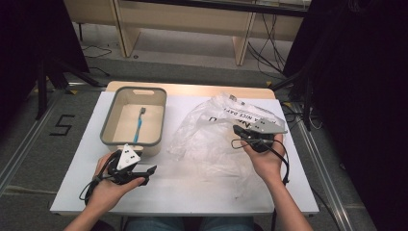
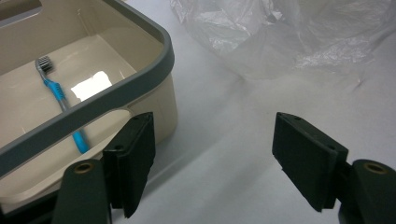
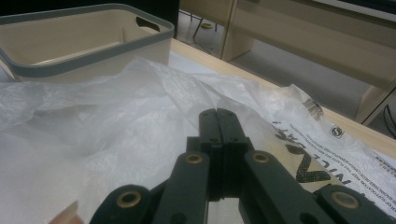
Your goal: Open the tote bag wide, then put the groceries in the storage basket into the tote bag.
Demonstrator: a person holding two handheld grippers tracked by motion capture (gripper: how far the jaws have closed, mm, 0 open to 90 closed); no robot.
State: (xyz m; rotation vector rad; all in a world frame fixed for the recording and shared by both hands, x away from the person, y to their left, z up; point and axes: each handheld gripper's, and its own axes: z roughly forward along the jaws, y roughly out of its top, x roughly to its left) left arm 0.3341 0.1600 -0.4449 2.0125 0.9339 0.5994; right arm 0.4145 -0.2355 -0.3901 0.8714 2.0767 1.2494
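Right gripper jaws closed, resting on plastic bag, left gripper jaws wide apart, empty, beside basket, toothbrush inside

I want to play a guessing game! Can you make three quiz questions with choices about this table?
1. Where is the toothbrush?
A in the bin
B on the plastic bag
C on the floor

2. What colour is its handle?
A red
B blue
C green

3. How are the left gripper jaws?
A shut
B open
C holding the toothbrush

Answers: 1 A, it lies on the bin's floor. 2 B, the handle shows bright blue. 3 B, the jaws stand wide apart over bare table.
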